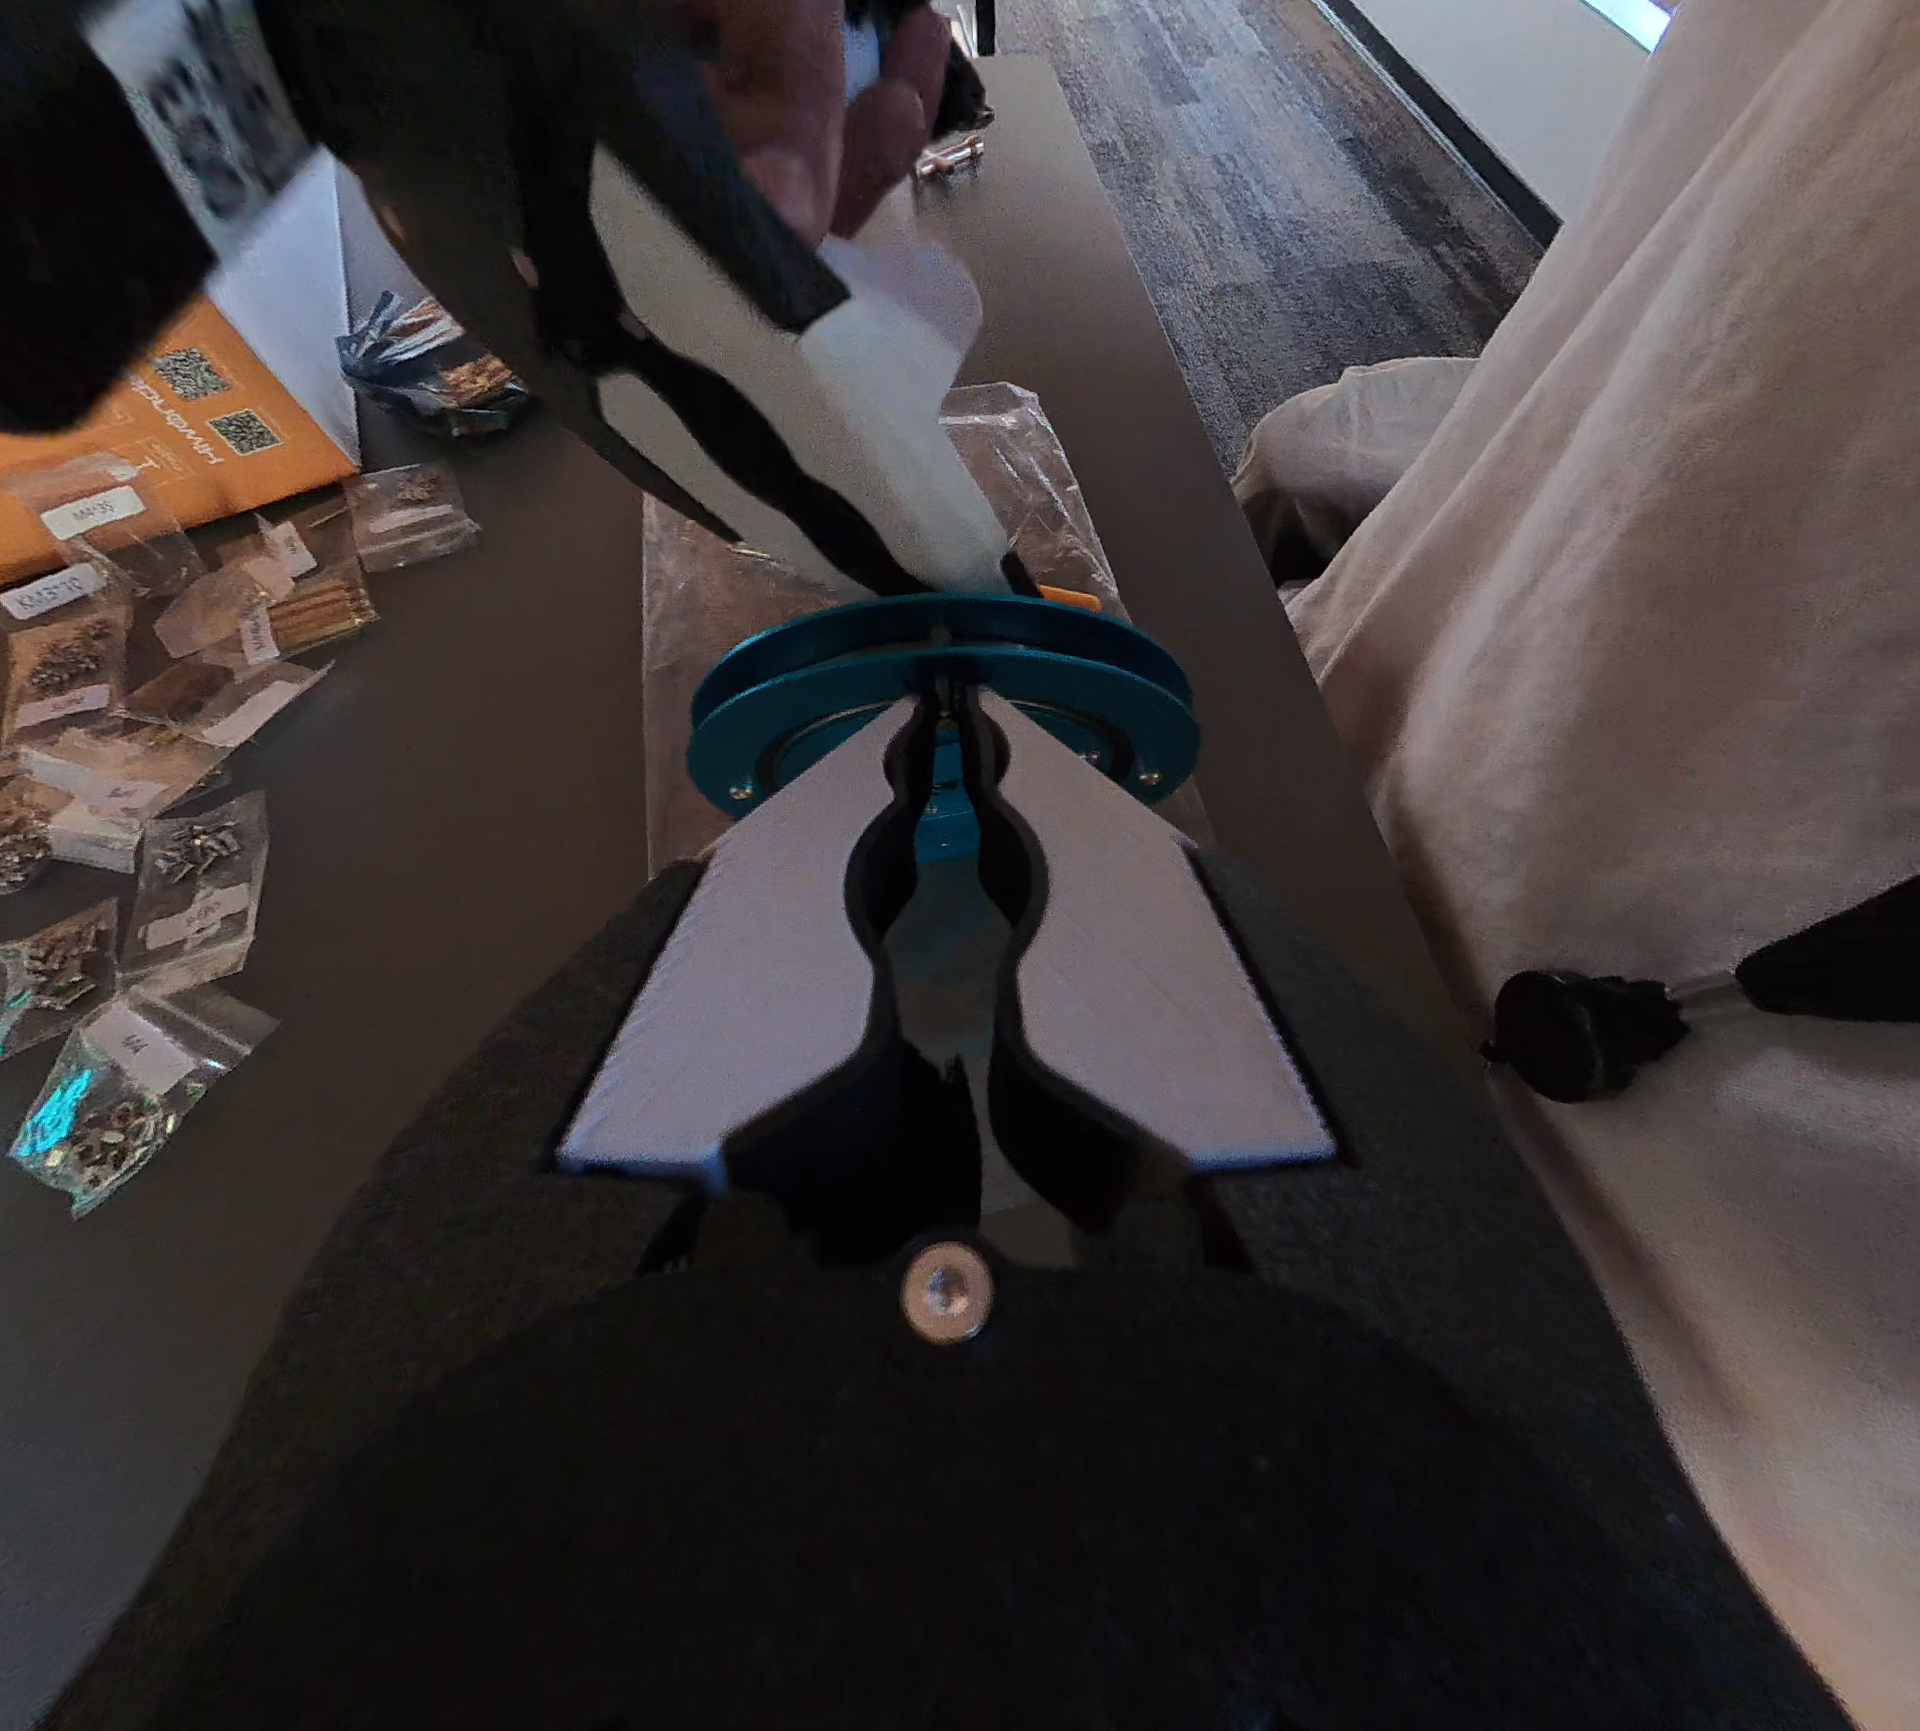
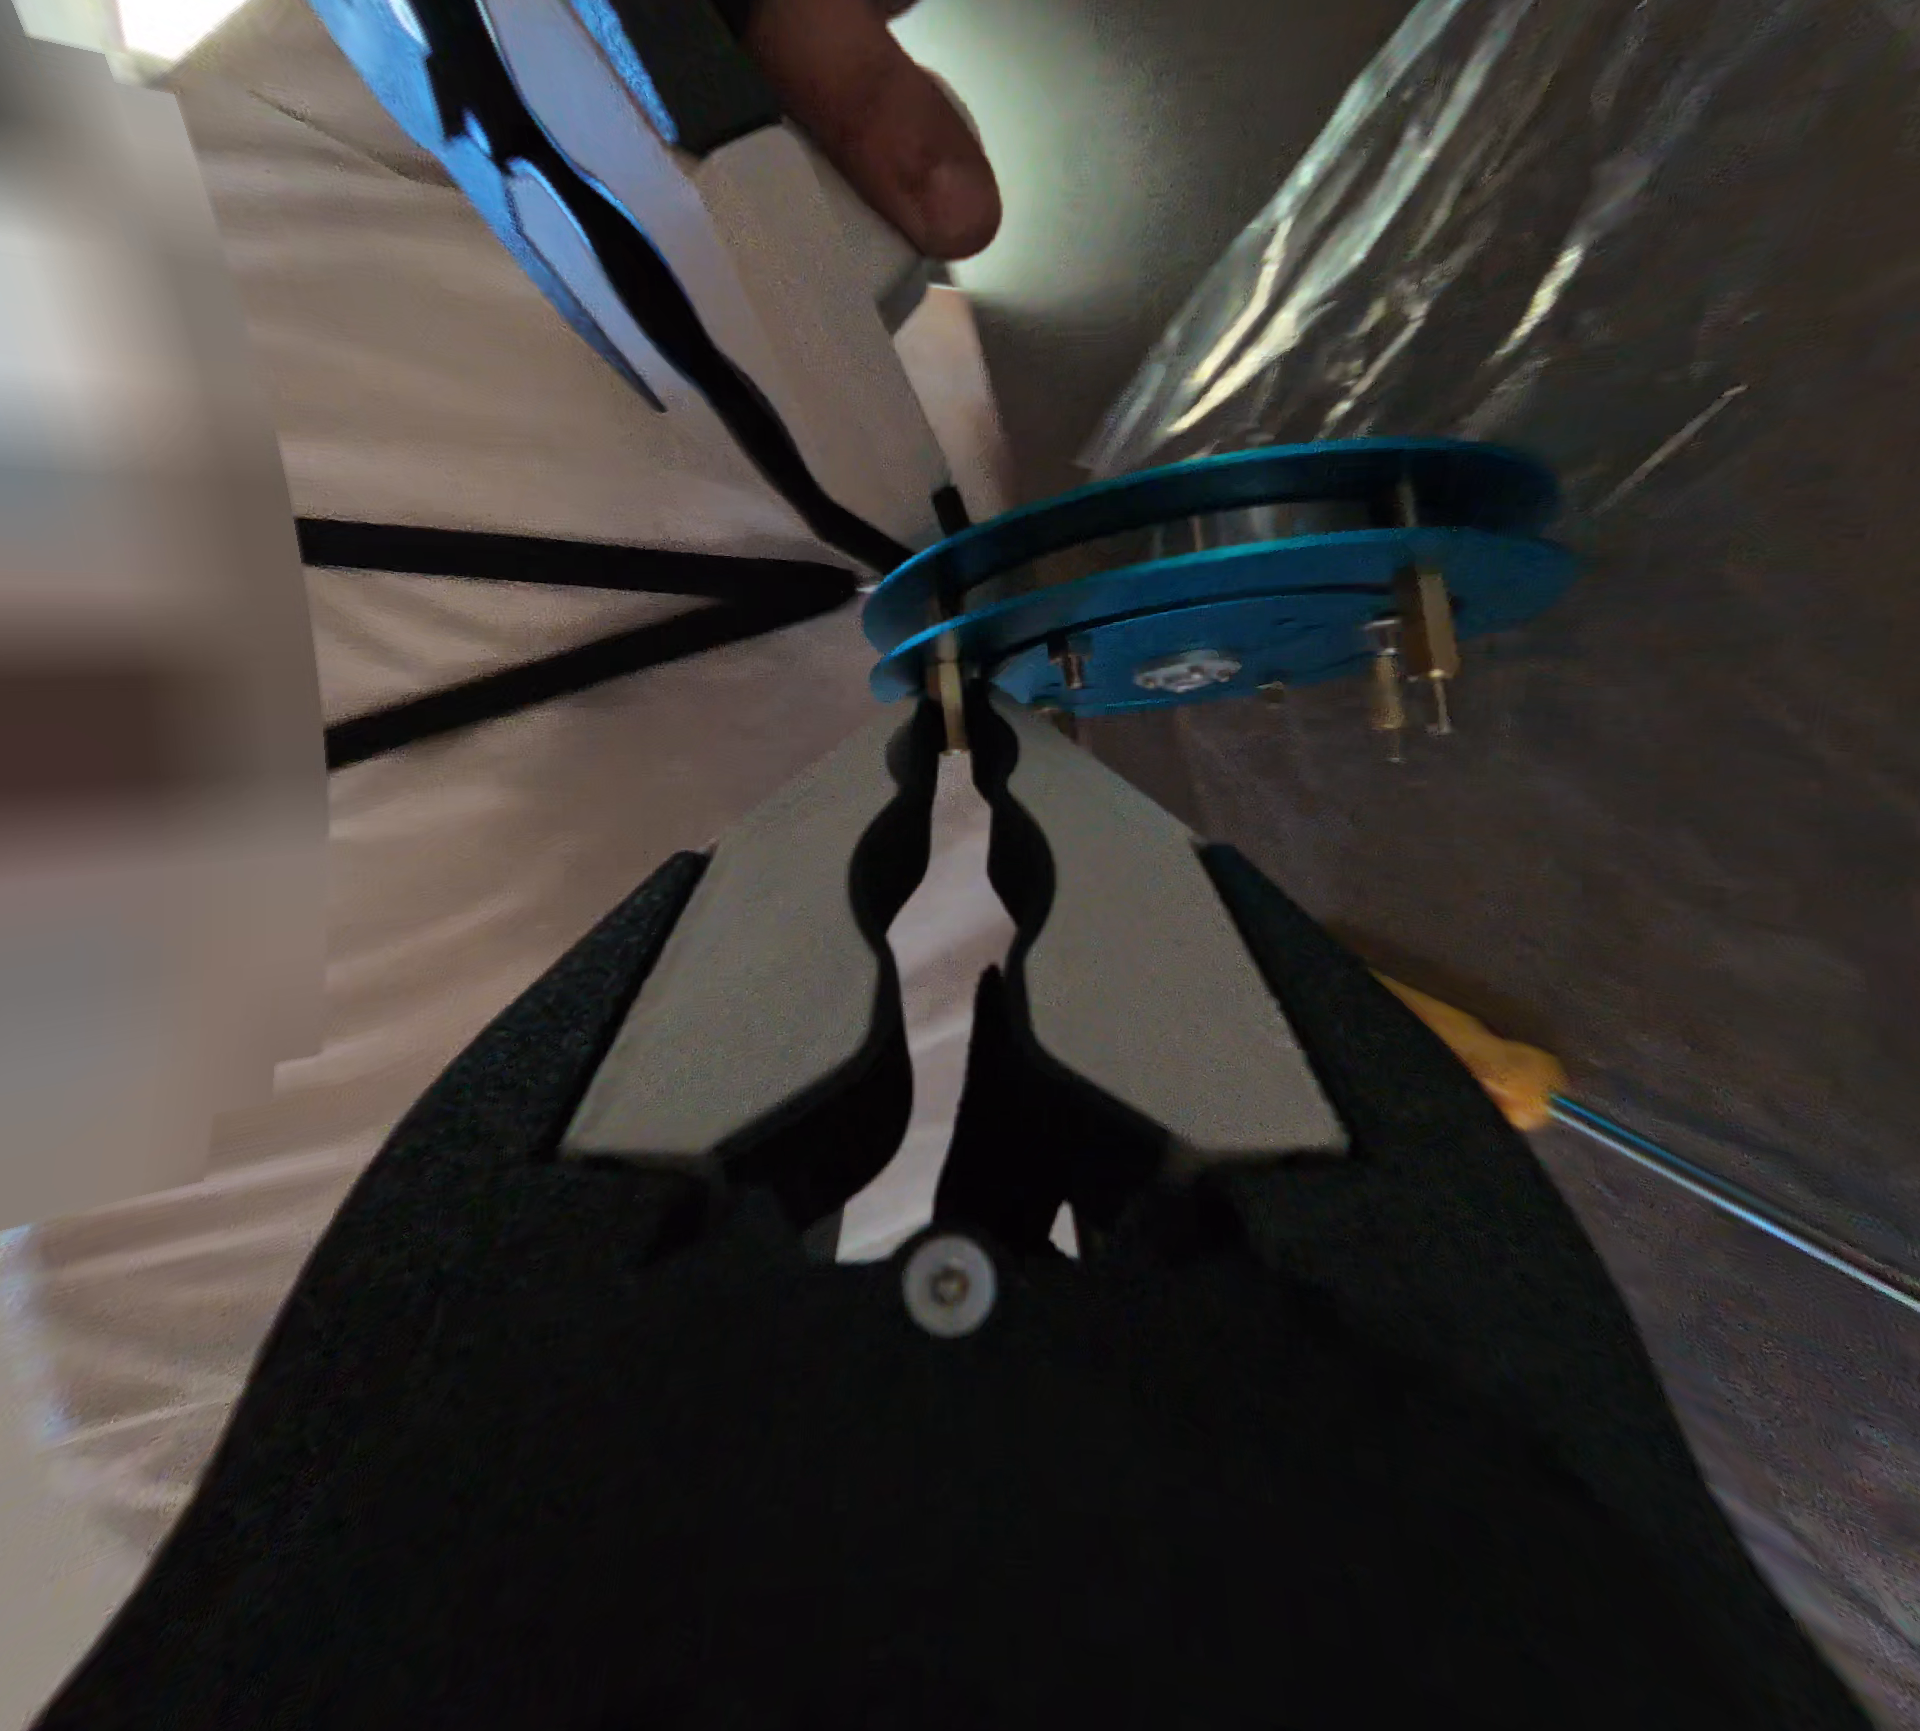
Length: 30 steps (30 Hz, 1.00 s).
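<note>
Left tongs (image 1: 943,705) clenched on the rim of the blue disc stack (image 1: 940,673), held above a plastic sheet (image 1: 686,642) on the worktop (image 1: 499,746). Right tongs (image 2: 956,725) clenched on a brass standoff (image 2: 951,705) at its edge. Beyond: screw bags (image 1: 156,798), orange box (image 1: 187,434).

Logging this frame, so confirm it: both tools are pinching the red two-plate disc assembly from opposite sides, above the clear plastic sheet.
Wrong colour: the disc assembly is blue, as the right wrist view shows. Otherwise correct: left tool and right tool pinch it from opposite sides, above the clear plastic sheet.
</note>
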{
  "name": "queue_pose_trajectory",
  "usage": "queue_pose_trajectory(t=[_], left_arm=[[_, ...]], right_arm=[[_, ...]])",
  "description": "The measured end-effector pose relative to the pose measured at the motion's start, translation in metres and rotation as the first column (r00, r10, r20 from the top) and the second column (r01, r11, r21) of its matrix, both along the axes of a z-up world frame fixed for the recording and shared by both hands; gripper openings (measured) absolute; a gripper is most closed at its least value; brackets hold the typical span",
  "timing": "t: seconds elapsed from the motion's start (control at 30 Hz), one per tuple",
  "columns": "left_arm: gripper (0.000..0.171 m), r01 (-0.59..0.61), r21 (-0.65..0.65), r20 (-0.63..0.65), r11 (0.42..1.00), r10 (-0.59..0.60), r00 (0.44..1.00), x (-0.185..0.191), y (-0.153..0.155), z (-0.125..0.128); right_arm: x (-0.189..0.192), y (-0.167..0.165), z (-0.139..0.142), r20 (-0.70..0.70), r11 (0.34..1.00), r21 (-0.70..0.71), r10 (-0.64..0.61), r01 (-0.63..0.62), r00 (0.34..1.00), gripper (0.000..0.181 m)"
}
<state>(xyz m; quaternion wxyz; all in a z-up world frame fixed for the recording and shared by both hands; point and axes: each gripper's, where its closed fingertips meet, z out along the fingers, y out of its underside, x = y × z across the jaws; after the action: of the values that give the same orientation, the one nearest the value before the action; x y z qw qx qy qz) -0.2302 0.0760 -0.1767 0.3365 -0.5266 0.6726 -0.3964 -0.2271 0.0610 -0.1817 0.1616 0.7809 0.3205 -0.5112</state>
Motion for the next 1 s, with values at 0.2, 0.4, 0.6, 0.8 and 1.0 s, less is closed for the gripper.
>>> queue_pose_trajectory(t=[0.2,0.4,0.6,0.8,1.0], left_arm=[[0.004,0.004,-0.037,-0.002,0.999,-0.004,1.0,0.0,0.001,0.0],[0.004,0.002,-0.032,0.001,0.999,-0.002,1.0,-0.001,0.002,0.0],[0.003,0.007,-0.013,0.005,1.0,-0.007,1.0,0.0,0.002,0.0],[0.004,0.017,-0.031,0.0,0.999,-0.017,1.0,-0.001,0.001,-0.001],[0.003,0.057,-0.018,0.004,0.998,-0.057,0.998,-0.001,-0.011,-0.001]], right_arm=[[0.006,0.012,-0.008,0.2,0.715,0.652,0.158,-0.252,0.967,0.012],[0.008,0.015,-0.012,0.362,0.545,0.722,0.227,-0.426,0.904,0.003],[-0.004,-0.002,0.004,-0.062,0.973,-0.215,-0.094,0.079,0.994,0.003],[0.003,0.007,-0.012,0.24,0.646,0.7,0.188,-0.304,0.952,0.009],[0.007,-0.001,-0.015,0.333,0.673,0.615,0.25,-0.41,0.909,0.002]])
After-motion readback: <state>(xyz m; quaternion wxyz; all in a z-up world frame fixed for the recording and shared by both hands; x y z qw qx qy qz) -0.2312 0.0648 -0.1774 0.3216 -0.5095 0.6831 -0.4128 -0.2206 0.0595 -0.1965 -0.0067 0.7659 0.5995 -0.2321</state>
